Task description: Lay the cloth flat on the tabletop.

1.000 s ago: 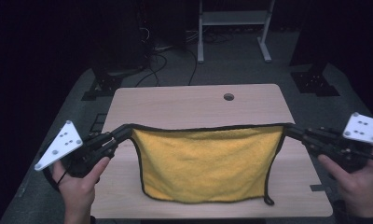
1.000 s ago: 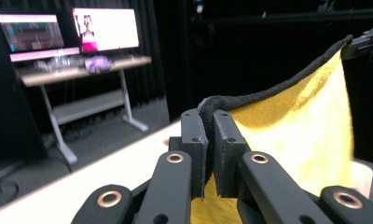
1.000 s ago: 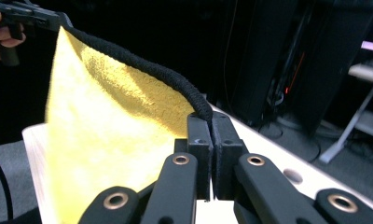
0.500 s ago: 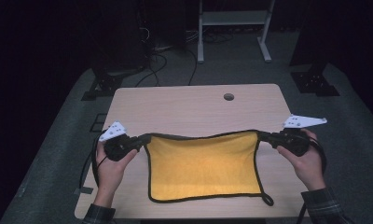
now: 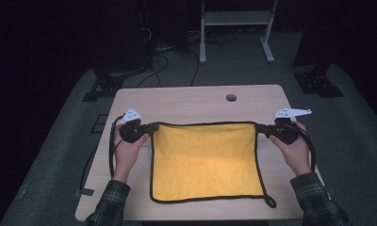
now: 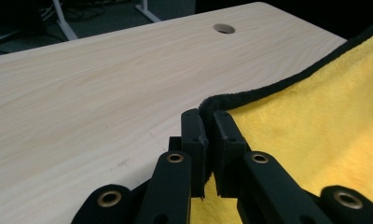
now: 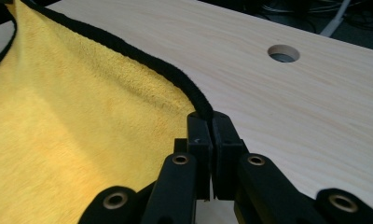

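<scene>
In the high view a yellow cloth (image 5: pixel 206 162) with black edging lies spread on the near half of the wooden table (image 5: pixel 196 101), its far edge stretched between the two grippers and a small black loop trailing at its 5 o'clock corner. The left gripper (image 5: pixel 150 128) sits at about 9 o'clock of the table, clenched on the cloth's far-left corner; the right gripper (image 5: pixel 259 129) sits at about 3 o'clock, clenched on the far-right corner. A round hole (image 5: pixel 231 97) in the tabletop lies toward 12 o'clock of the cloth. In the left gripper view the jaws pinch the black hem, the cloth (image 6: pixel 315 121) running off toward 3 o'clock and bare wood toward 10 o'clock. In the right gripper view the jaws grip the hem likewise, the cloth (image 7: pixel 77 126) spreading toward 9 o'clock and the hole (image 7: pixel 283 52) at 1 o'clock.
</scene>
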Demonstrator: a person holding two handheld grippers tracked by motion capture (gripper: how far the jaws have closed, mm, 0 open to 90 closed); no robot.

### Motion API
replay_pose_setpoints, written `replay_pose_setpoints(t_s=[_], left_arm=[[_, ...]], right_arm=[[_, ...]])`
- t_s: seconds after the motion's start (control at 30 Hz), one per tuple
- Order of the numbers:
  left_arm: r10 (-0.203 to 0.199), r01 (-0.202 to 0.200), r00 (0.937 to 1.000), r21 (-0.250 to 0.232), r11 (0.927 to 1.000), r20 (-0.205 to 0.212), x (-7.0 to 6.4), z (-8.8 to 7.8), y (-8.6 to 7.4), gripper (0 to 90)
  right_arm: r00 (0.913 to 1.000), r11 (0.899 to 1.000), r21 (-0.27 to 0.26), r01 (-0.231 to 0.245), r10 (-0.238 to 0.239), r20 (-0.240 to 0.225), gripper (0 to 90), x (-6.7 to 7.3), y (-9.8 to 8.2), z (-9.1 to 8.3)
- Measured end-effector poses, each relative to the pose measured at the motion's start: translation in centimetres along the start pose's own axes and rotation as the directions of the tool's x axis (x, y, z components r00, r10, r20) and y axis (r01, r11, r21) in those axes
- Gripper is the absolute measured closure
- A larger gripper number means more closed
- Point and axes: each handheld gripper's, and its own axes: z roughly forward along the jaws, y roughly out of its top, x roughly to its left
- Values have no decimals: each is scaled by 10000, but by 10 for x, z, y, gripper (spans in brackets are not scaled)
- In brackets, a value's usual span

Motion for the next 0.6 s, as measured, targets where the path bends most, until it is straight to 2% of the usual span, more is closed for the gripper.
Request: replay_pose_setpoints(t_s=[0.13, 0.2, 0.27, 0.33, 0.43, 0.53, 0.6], left_arm=[[-248, 249, 9997, 174, 9995, -27, 11, 20, 2, 838], [-403, 407, 9991, 325, 9986, -122, 16, 31, 0, 835], [-565, 574, 9982, 506, 9971, -181, 20, 40, -4, 834], [-679, 691, 9975, 616, 9957, -214, 23, 46, -7, 829], [-834, 870, 9953, 773, 9932, -482, 27, 53, -11, 798], [-1066, 1124, 9916, 804, 9904, -731, 34, 54, -13, 723], [-1066, 1132, 9911, 827, 9901, -800, 35, 53, -14, 698]], right_arm=[[9993, 9999, 45, -121, 119, 359, 869, -11, 2, 15], [9987, 9995, 85, -297, 294, 412, 867, -18, 0, 27], [9986, 9994, 132, -329, 323, 423, 866, -20, -1, 30], [9979, 9986, 221, -484, 474, 439, 865, -24, -5, 38], [9967, 9979, 285, -574, 557, 590, 854, -27, -8, 47], [9944, 9976, 304, -621, 593, 870, 790, -31, -10, 54], [9913, 9967, 234, -783, 753, 1084, 701, -34, -12, 57]])
